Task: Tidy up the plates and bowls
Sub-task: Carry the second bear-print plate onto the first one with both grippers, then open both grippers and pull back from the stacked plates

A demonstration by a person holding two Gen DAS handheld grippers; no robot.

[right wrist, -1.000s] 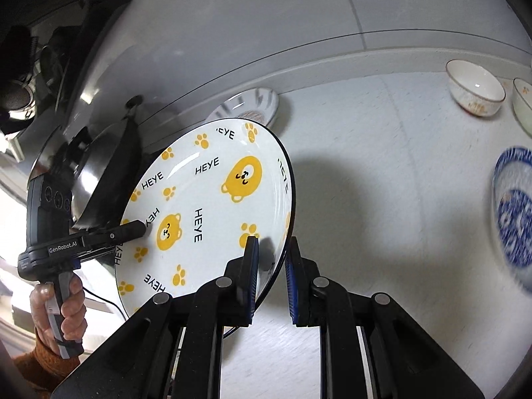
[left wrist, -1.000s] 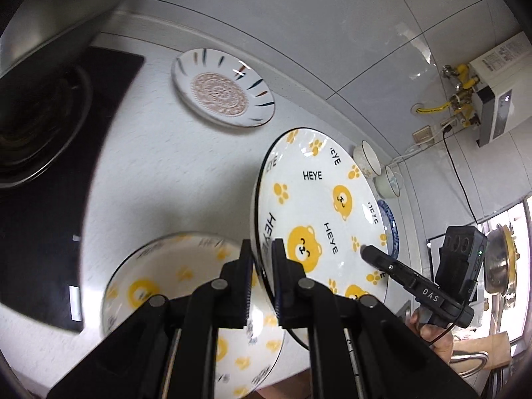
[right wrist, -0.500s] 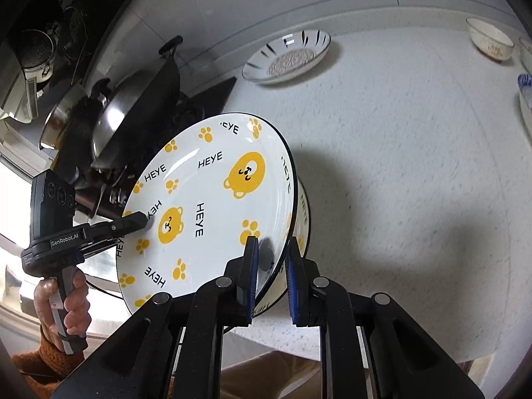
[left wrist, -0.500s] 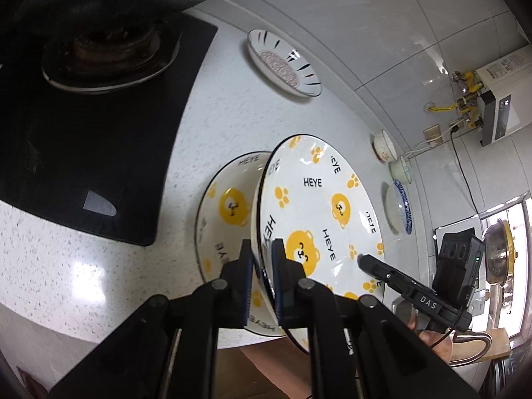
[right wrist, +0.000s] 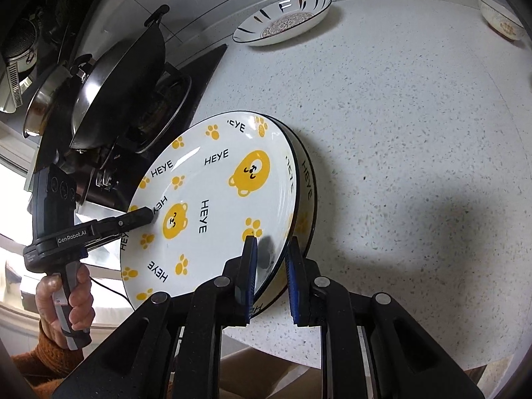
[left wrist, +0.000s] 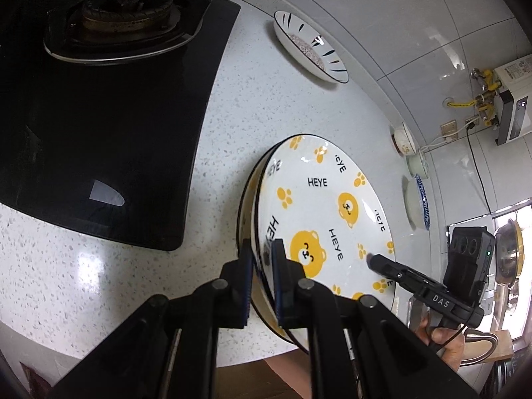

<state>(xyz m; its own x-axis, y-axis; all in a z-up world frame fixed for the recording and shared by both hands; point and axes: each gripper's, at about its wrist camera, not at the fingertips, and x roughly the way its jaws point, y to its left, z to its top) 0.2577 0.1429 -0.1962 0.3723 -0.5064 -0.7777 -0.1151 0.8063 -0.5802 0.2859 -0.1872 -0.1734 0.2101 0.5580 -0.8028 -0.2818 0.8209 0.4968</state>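
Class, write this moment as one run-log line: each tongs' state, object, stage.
left tongs: shut on bear plate | right tongs: shut on bear plate | stage: over matching plate | release: not yet

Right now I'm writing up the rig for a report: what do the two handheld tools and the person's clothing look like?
Both are black. The left tool and right tool have flat fingers with blue pads, on linkage arms with round silver pins. The left one's side reads "GenRobot.AI", the right one's "DAS". A thin black cable trails below the left handle. An orange knitted sleeve covers the left wrist.
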